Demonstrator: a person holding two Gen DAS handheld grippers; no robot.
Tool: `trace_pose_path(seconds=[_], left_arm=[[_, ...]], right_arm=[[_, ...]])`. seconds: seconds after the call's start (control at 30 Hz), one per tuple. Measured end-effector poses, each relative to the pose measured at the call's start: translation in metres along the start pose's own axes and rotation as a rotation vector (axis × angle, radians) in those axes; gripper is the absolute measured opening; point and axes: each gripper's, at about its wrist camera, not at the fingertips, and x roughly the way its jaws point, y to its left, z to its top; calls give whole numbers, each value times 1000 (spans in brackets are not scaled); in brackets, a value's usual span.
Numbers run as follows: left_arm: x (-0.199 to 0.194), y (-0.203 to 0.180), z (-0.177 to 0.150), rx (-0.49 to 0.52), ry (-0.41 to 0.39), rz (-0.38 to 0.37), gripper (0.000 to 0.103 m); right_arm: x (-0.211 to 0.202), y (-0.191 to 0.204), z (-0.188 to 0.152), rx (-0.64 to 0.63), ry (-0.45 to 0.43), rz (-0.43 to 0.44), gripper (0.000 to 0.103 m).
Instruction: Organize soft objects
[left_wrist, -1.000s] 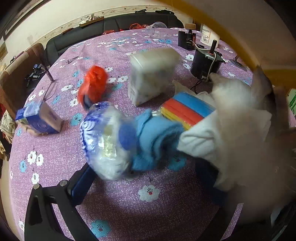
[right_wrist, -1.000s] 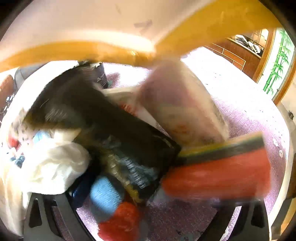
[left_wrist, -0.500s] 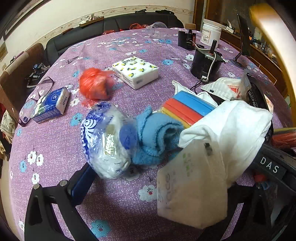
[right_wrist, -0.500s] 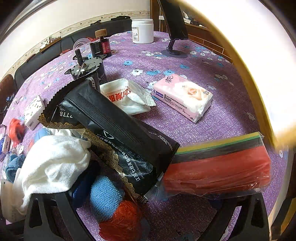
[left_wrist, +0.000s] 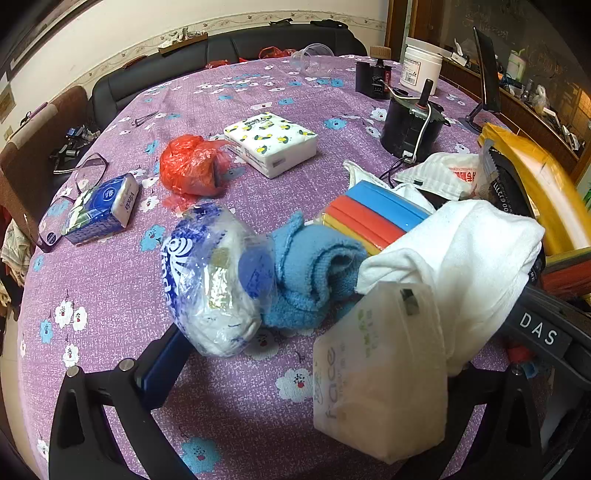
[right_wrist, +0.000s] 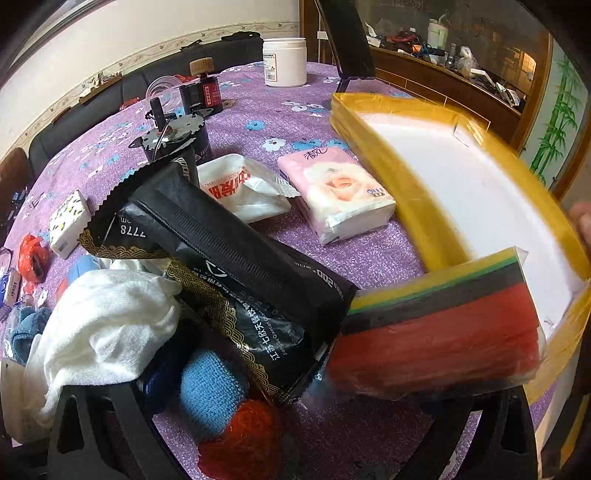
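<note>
The left gripper (left_wrist: 295, 398) rests low over the purple tablecloth (left_wrist: 110, 280), jaws spread wide; the right gripper (right_wrist: 291, 417) also rests low, wide and empty, beside a tilted yellow-rimmed tray (right_wrist: 406, 192).

Blue towel (left_wrist: 314, 273), white towel (left_wrist: 465, 254), tissue packs apparently heaped together.

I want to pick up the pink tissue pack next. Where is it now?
In the right wrist view, the pink tissue pack lies flat on the purple tablecloth, centre-right, between the white plastic bag and the yellow-edged tray.
</note>
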Motion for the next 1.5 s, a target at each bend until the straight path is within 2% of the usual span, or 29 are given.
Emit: trace_pose_path(seconds=[1.37, 1.5], left_arm=[[0, -1, -1, -4, 5, -2, 103], [0, -1, -1, -4, 6, -2, 103]], right_arm=[[0, 0, -1, -1, 1, -1, 102], [-1, -1, 0, -38, 5, 25, 102]])
